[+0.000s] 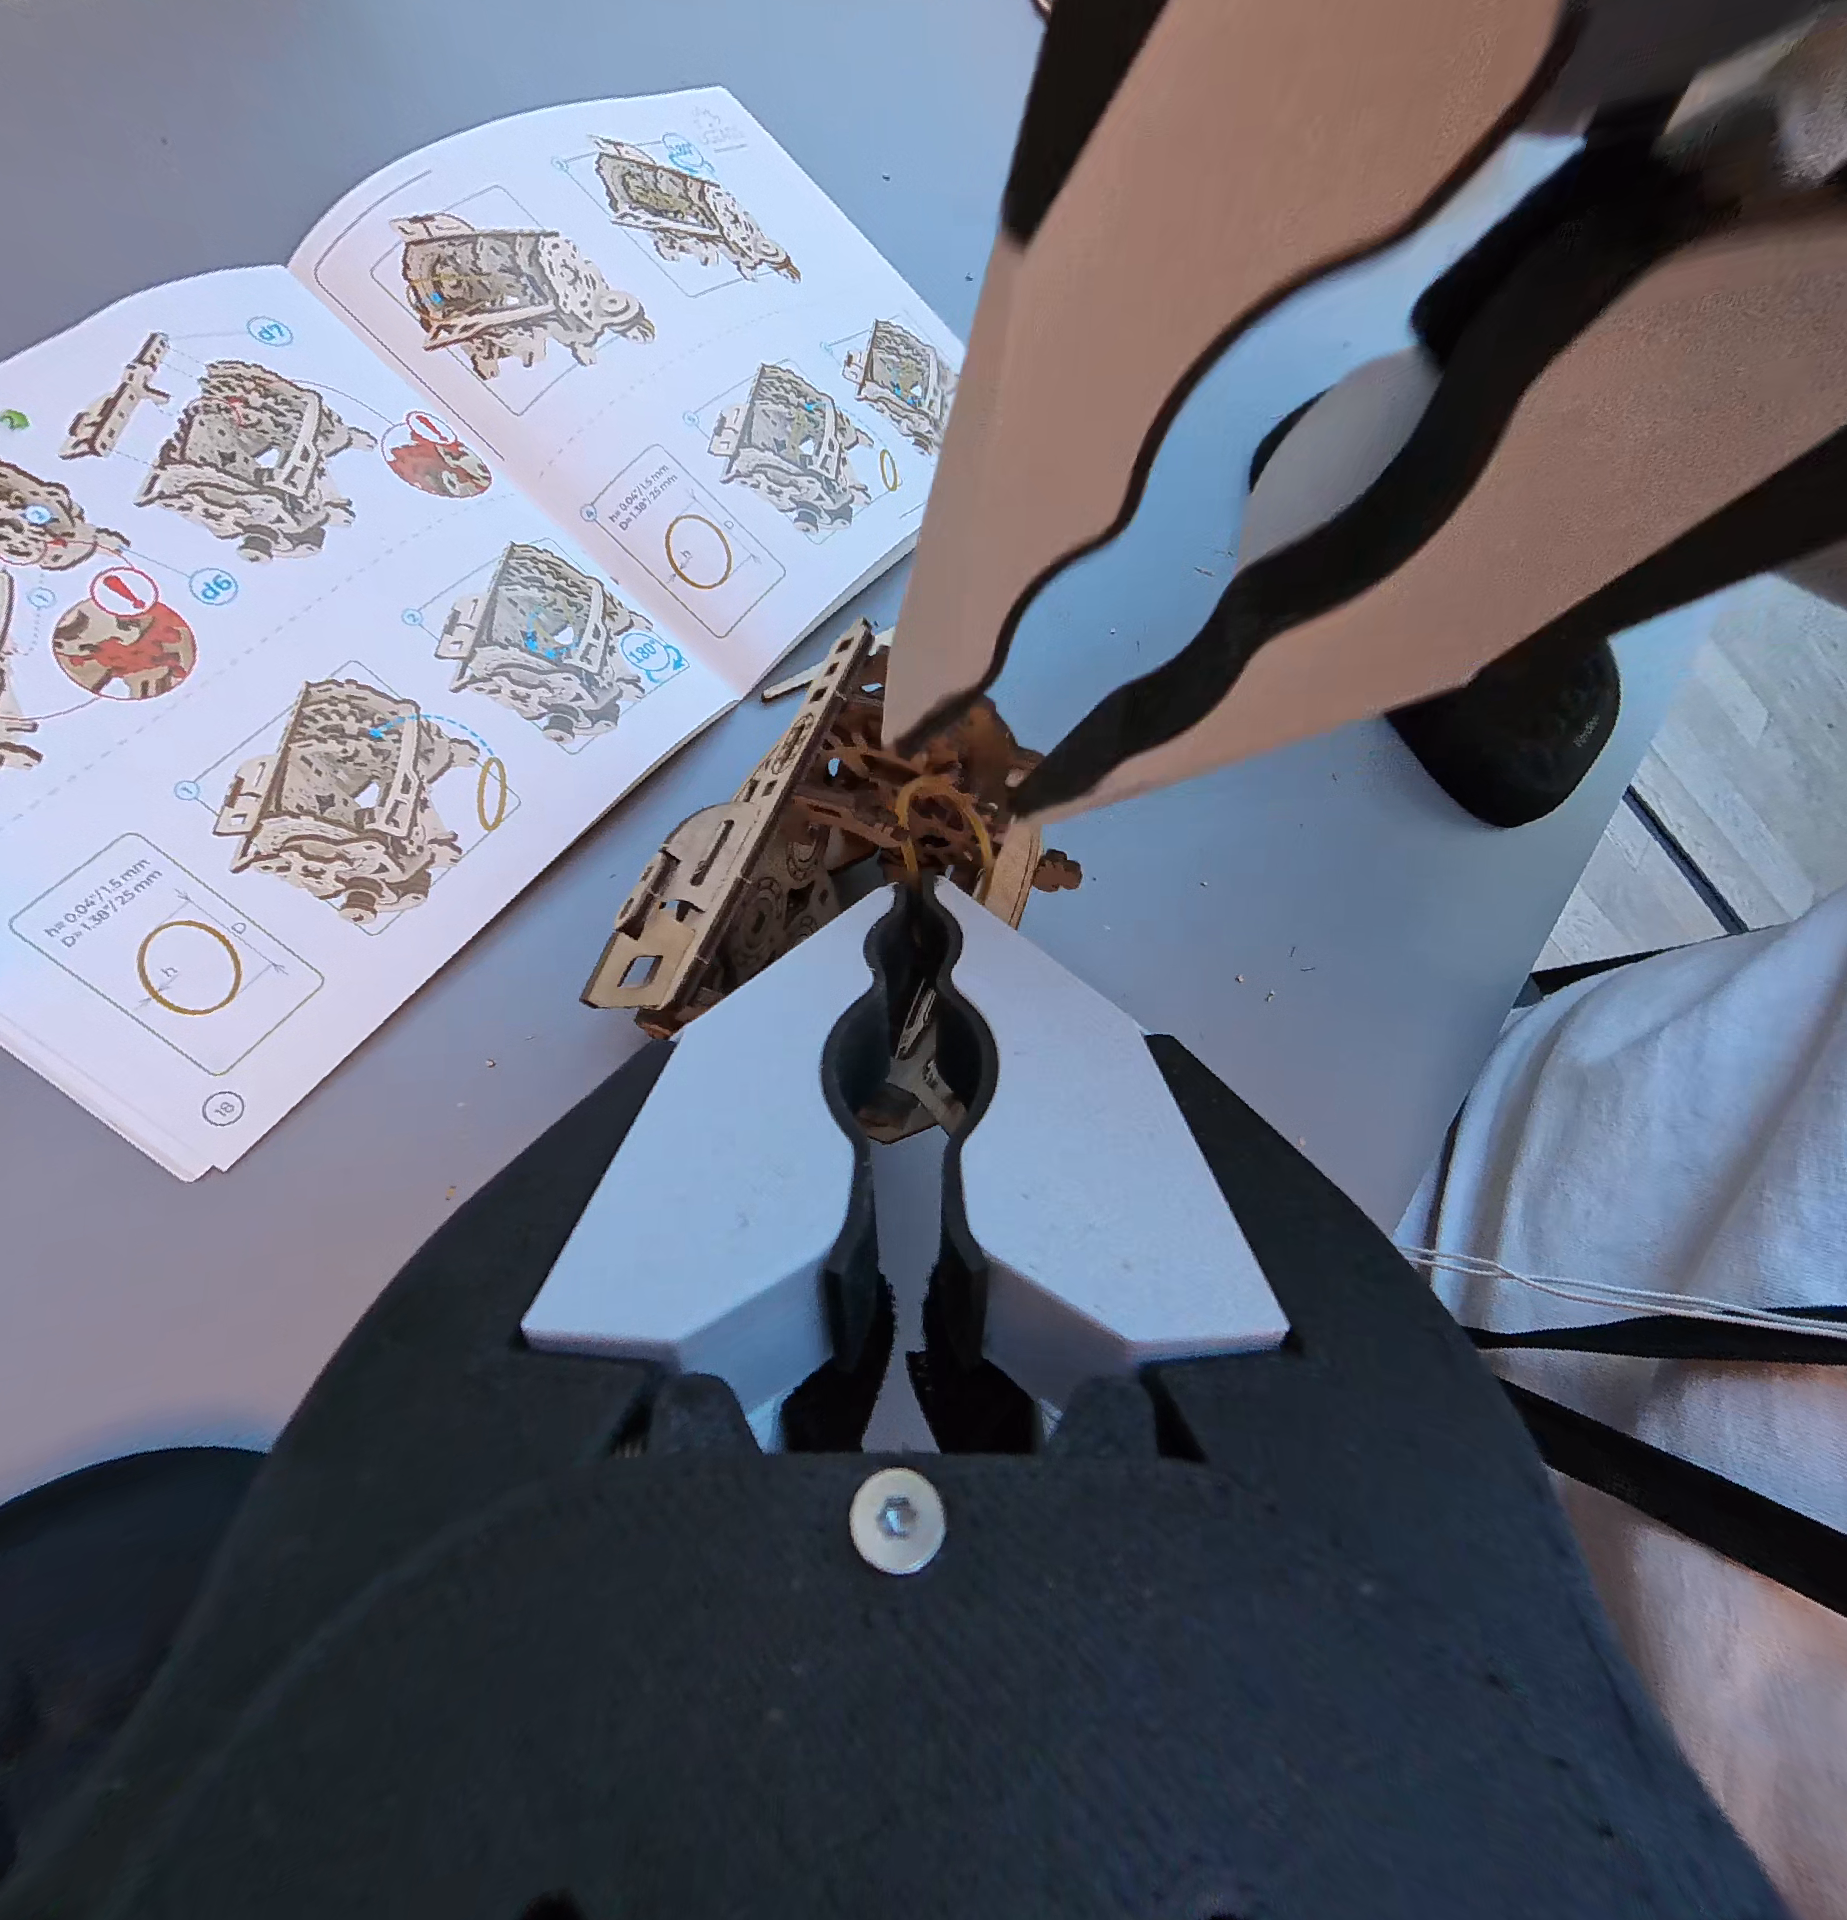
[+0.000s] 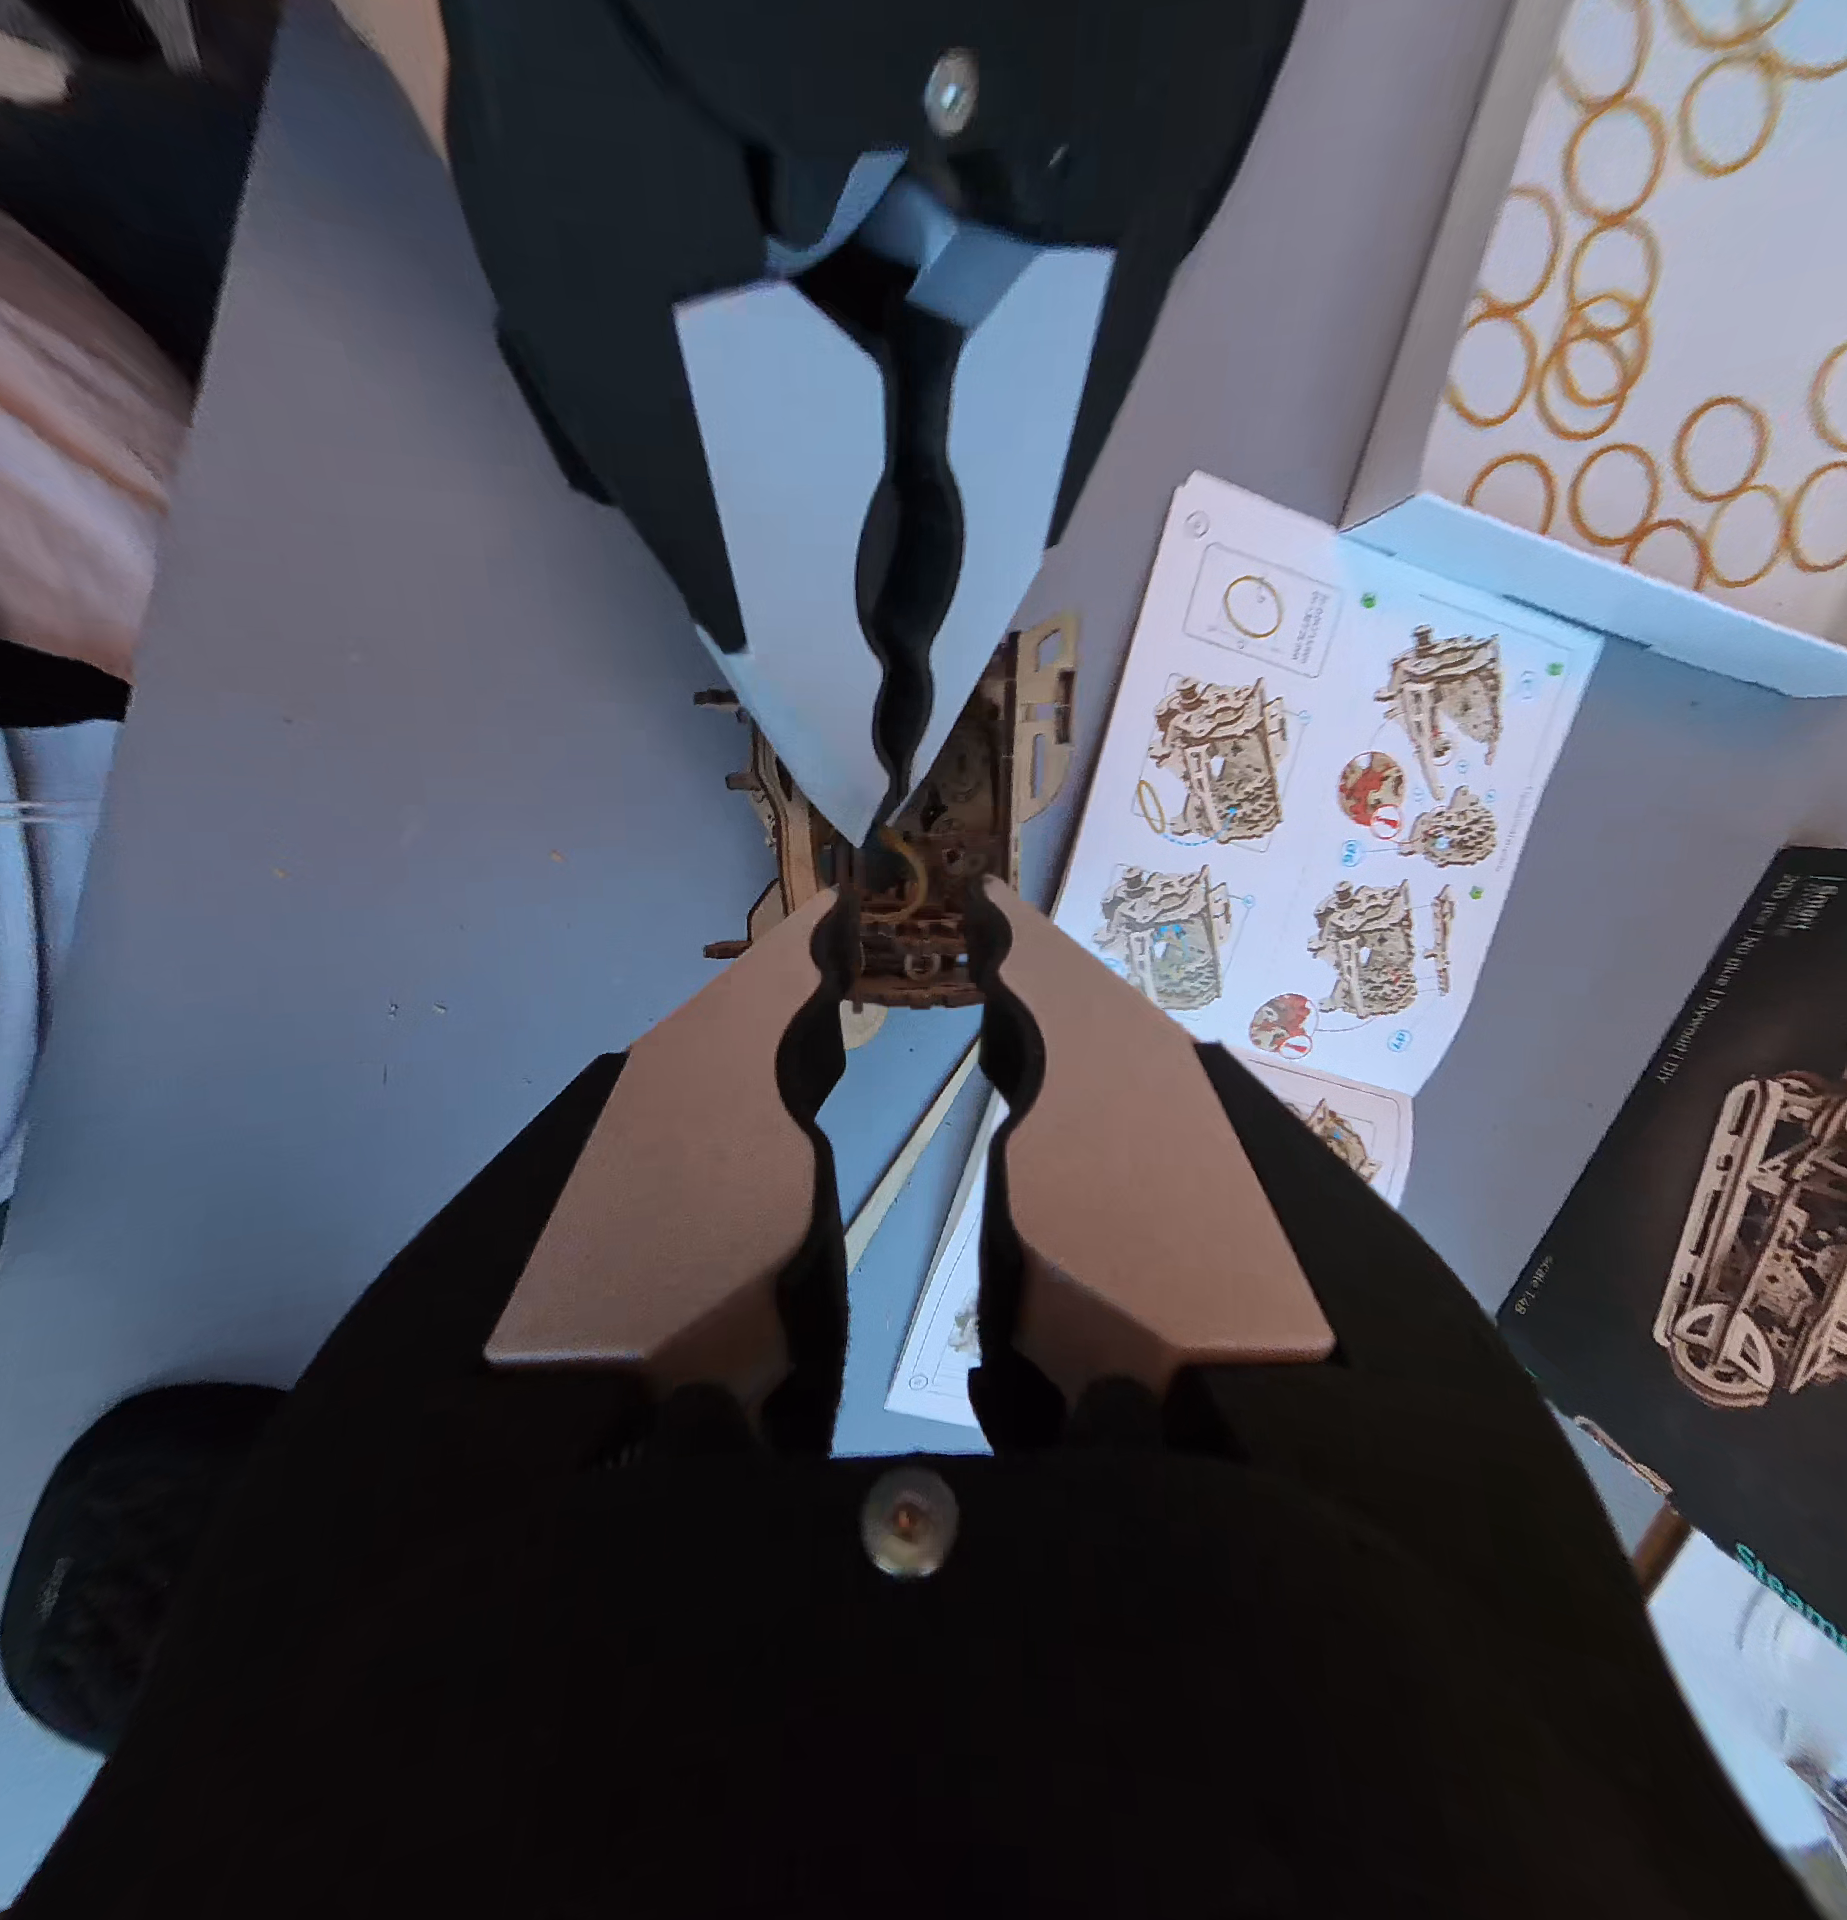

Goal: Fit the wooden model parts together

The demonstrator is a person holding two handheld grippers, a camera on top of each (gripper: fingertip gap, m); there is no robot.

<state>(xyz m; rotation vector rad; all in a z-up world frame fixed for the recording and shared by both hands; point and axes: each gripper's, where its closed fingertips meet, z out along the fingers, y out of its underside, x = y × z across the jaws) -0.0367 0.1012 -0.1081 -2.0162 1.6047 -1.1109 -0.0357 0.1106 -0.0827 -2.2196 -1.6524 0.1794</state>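
Resting on the grey table (image 1: 1314, 935), the wooden model (image 1: 784, 862) lies just beyond the open instruction booklet (image 1: 379, 582), with its long axis running from the pale slotted end panel near you toward the darker gear cluster. A yellowish rubber band (image 1: 945, 831) loops through those gears, and that band looks like the thing your next move turns on.

Your left gripper (image 1: 924, 899), the grey-fingered one, is pinched almost fully together right at the band; whether it truly grips the band or a bit of wood you cannot tell, since the tips hide the contact. Your right gripper (image 2: 914, 914), tan-fingered, comes from the opposite side with a moderate gap between its fingers, straddling the gear end of the model without clearly clamping it. Both sets of tips meet over the same spot, so neither hand is meaningfully nearer; the model lies directly ahead of each.

Judging by this, you are stretching or hooking the band onto the mechanism; pull along the model's long axis so the frame stays put.

Beyond sit a tray of spare rubber bands (image 2: 1646, 312) and the dark kit box (image 2: 1750, 1195); both booklet and box carry printing.
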